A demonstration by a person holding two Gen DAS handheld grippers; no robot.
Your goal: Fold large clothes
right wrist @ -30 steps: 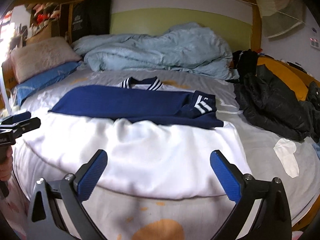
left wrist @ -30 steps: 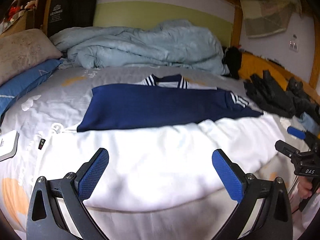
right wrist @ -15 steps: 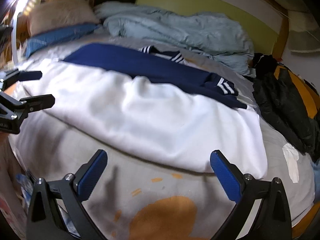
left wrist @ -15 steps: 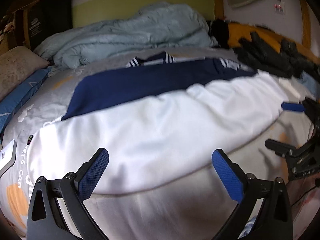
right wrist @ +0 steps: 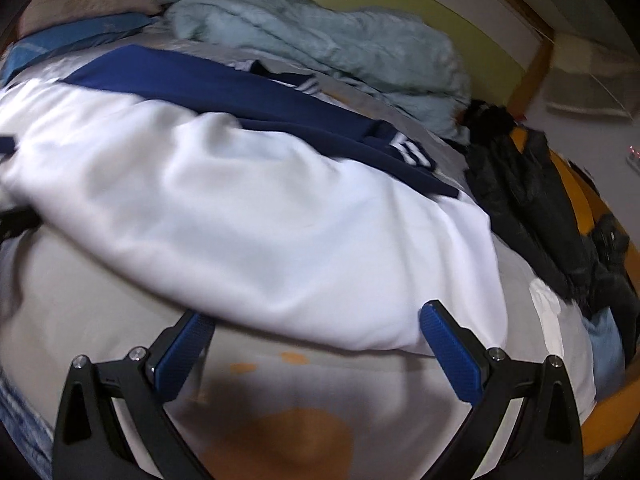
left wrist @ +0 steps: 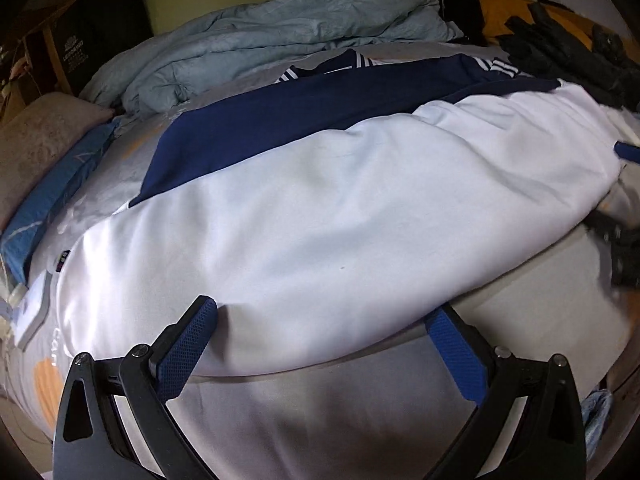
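Both hand-held grippers (left wrist: 320, 328) (right wrist: 316, 334) open at garment (left wrist: 320, 216) hem.

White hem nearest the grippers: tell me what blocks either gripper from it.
Nothing visible does. The left gripper and right gripper are both open at the white garment's near hem.

One white and dark blue top (left wrist: 340, 208) lies spread on the bed sheet (left wrist: 320, 412). Behind the top there is one light blue blanket (left wrist: 280, 36) in a heap. To the left of the top there are two pillows, one pinkish pillow (left wrist: 36, 144) and one blue pillow (left wrist: 60, 184). To the right of the top there is one pile of black clothes (right wrist: 532, 208). Two grippers show, the left gripper (left wrist: 320, 344) and the right gripper (right wrist: 316, 348), both near the top's front edge.
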